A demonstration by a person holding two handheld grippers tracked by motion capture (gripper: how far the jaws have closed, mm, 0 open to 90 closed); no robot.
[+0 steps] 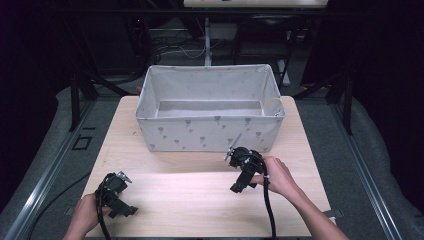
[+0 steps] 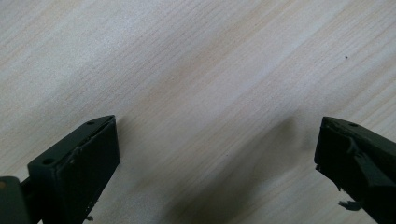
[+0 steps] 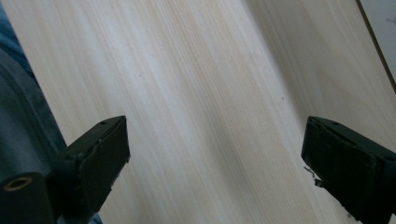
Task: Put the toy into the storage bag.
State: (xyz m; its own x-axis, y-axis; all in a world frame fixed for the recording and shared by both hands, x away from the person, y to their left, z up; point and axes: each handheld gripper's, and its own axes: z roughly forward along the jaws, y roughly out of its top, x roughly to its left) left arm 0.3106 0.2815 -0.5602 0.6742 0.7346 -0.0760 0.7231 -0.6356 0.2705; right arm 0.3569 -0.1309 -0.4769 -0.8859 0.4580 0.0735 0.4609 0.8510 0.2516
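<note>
Fabric bin, yellow cable inside

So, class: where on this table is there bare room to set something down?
Bare wood runs between the left gripper and right gripper, and in strips either side of the fabric bin. The bin crowds the table's far half.

The table is pale wood, matt, with fine straight grain. The bin is soft grey printed cloth. Both grippers' pads look matt black plastic.
</note>
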